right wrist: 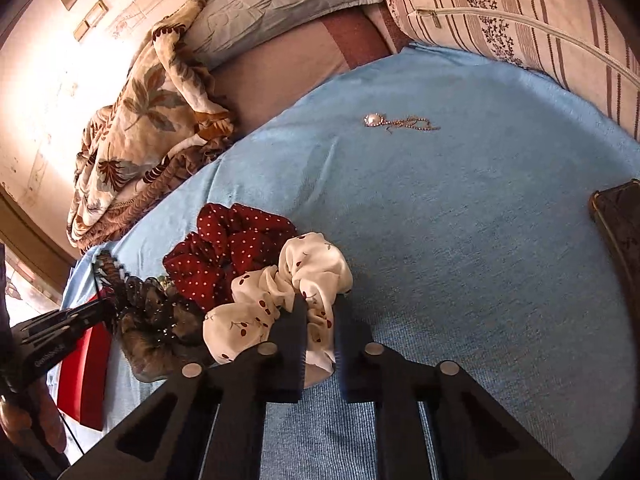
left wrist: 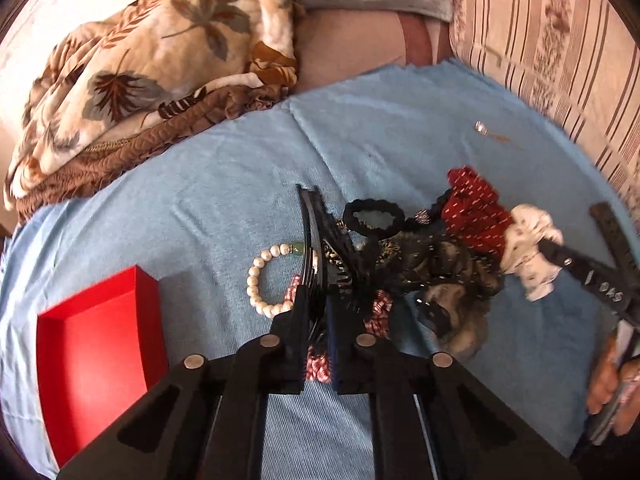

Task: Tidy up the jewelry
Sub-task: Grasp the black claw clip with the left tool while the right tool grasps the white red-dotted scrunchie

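Note:
My left gripper (left wrist: 319, 300) is shut on a curved black hair comb (left wrist: 309, 220), which rises from between its fingers over a pile of hair accessories on the blue towel (left wrist: 224, 184). A pearl bracelet (left wrist: 256, 280) with a green bead lies just left of it, next to an open red box (left wrist: 96, 352). My right gripper (right wrist: 320, 314) is shut on a white cherry-print scrunchie (right wrist: 312, 264), beside a red dotted scrunchie (right wrist: 228, 248). The right wrist view shows the left gripper (right wrist: 105, 307) at the left edge with the comb (right wrist: 108, 268).
A pearl pendant on a chain (right wrist: 394, 122) lies alone further back on the towel. A black scrunchie (left wrist: 372, 216) and dark mesh pieces (left wrist: 452, 272) fill the pile. A floral blanket (left wrist: 132, 72), striped cushion (left wrist: 560, 48) and dark box (right wrist: 620, 224) border the towel.

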Demonstrator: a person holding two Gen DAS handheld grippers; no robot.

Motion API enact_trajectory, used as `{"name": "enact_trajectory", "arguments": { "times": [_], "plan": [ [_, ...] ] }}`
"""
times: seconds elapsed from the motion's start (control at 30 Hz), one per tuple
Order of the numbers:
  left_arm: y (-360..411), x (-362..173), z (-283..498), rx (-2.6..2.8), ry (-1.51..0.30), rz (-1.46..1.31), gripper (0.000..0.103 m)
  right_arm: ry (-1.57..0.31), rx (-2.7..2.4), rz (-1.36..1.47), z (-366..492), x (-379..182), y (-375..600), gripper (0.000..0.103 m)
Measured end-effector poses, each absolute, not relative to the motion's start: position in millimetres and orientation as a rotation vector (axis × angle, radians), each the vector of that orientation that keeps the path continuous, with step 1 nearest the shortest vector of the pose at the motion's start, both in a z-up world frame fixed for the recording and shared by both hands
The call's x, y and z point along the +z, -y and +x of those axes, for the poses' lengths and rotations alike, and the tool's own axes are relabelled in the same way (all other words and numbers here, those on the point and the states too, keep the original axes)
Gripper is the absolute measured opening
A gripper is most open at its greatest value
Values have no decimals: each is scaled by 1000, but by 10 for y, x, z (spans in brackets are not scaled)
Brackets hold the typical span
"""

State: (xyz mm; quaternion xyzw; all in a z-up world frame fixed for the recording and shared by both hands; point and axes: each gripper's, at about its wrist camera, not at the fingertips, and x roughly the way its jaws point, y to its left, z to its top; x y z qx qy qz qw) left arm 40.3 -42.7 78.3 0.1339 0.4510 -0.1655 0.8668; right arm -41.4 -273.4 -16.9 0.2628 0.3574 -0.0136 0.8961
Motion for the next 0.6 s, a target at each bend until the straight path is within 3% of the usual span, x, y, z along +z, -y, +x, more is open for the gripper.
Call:
{"name": "enact_trajectory", "arguments": {
  "times": [0.3, 0.6],
  "plan": [
    [32, 1174, -3, -407, -926, 99, 4, -674, -77, 523, -704, 15, 2752, 11],
    [-893, 1497, -311, -334, -861, 15, 4, -626, -75, 461, -1114, 407, 2457, 10]
  ]
}}
